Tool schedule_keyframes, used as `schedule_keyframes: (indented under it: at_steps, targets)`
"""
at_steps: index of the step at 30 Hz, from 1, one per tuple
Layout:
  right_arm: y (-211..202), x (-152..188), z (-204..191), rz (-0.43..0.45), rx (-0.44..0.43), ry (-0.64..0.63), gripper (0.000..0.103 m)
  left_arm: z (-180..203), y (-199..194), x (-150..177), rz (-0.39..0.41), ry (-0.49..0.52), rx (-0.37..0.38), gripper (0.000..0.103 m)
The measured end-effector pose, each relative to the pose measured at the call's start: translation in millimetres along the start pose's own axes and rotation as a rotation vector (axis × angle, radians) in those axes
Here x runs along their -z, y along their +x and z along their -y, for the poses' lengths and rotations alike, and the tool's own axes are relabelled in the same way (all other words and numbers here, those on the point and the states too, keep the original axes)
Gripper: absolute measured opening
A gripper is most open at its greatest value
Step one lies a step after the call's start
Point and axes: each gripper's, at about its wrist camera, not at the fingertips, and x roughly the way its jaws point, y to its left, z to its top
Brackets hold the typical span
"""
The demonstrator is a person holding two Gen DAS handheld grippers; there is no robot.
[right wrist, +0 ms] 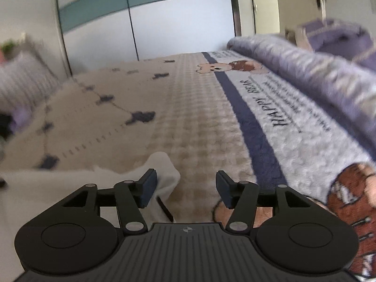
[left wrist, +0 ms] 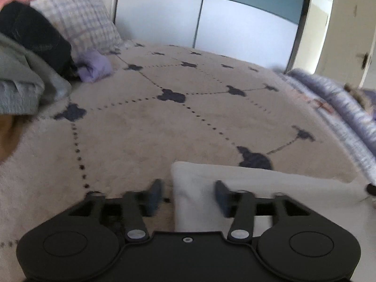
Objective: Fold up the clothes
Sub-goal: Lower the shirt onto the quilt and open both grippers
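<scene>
Fingers: left gripper (left wrist: pixel 189 193) apart, right gripper (right wrist: pixel 185 184) apart | white garment (left wrist: pixel 258 183) flat on bed (left wrist: pixel 141 129) | advice: clamp both corners evenly before folding.

Right gripper (right wrist: pixel 186 185) jaws spread apart, white garment (right wrist: pixel 162 171) corner against left jaw, beige bed cover (right wrist: pixel 195 122) ahead, purple "HAPPY BEAR" blanket (right wrist: pixel 293 117) right of jaws.

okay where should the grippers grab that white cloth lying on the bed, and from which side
Probably at its two far corners. The white garment lies flat on the bed, its left corner between the open left gripper and its right corner beside the open right gripper. Come in low from the near side.
</scene>
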Motion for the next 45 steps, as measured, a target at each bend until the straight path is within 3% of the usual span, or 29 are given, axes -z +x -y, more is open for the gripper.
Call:
schedule_keyframes:
  at_steps: [6,8,9,10,11,12,15,18,22,24,27,29,31,33,34,35,36,38,40,45]
  targets:
    - [13.0,-4.6,31.4,-0.032,-0.154,0.184,0.06,-17.6,9.8,-13.7,-0.01,-0.136,0.088,0.05]
    - [18.4,-5.4,29.6,-0.032,-0.167,0.189,0.055,-17.5,15.1,-14.1,-0.021,-0.145,0.089,0.034]
    - [17.7,-4.0,26.9,-0.013,-0.166,0.175,0.044,-16.6,17.6,-13.6,-0.025,-0.143,0.083,0.026]
    - [13.8,-0.7,24.0,0.021,-0.161,0.156,0.025,-15.7,18.5,-11.9,-0.017,-0.138,0.079,0.009]
    - [9.9,2.7,21.0,0.054,-0.156,0.137,0.015,-14.7,18.7,-9.7,-0.003,-0.132,0.075,0.006]
    - [5.9,6.0,18.0,0.087,-0.15,0.118,0.007,-14.0,15.7,-6.0,0.032,-0.129,0.07,0.005]
    - [-8.7,16.1,10.7,0.206,-0.148,0.07,0.006,-12.7,1.5,4.9,0.17,-0.127,0.065,0.004]
    - [-21.6,16.2,17.8,0.312,-0.14,0.103,0.005,-12.8,-8.3,13.7,0.258,-0.142,0.049,0.004]
    - [-13.2,17.4,19.9,0.26,-0.093,0.134,0.006,-4.0,-2.2,9.5,0.213,-0.107,0.005,0.005]
    - [-7.8,15.2,19.7,0.21,-0.08,0.136,0.006,-1.8,6.6,7.3,0.149,-0.095,-0.022,0.006]
    - [5.2,12.6,20.8,0.119,-0.052,0.152,0.008,1.1,17.5,4.5,0.071,-0.079,-0.06,0.013]
    - [10.7,13.3,23.5,0.077,-0.03,0.174,0.015,4.2,18.5,4.6,0.06,-0.059,-0.081,0.016]
    - [13.8,13.7,23.4,0.059,-0.001,0.177,0.028,7.5,19.0,4.8,0.052,-0.032,-0.1,0.02]
    - [11.7,12.4,17.4,0.056,0.025,0.144,0.035,10.8,16.8,3.6,0.047,-0.016,-0.124,0.036]
    - [9.5,11.4,13.9,0.057,0.044,0.124,0.052,11.1,13.8,2.8,0.05,-0.016,-0.131,0.051]
    - [4.3,10.2,9.9,0.067,0.069,0.096,0.06,11.2,10.0,1.9,0.054,-0.017,-0.138,0.061]
    - [-3.3,9.9,5.8,0.086,0.089,0.065,0.068,11.1,4.1,1.5,0.059,-0.021,-0.139,0.065]
    - [-17.2,9.5,1.3,0.106,0.104,0.029,0.072,9.5,-5.8,1.1,0.042,-0.031,-0.118,0.077]
    - [-31.3,8.5,-1.5,0.101,0.106,0.017,0.073,8.6,-15.9,2.2,0.013,-0.037,-0.105,0.083]
    - [-65.4,13.2,0.2,0.064,0.095,0.045,0.074,3.9,-46.8,15.7,-0.057,-0.048,-0.081,0.084]
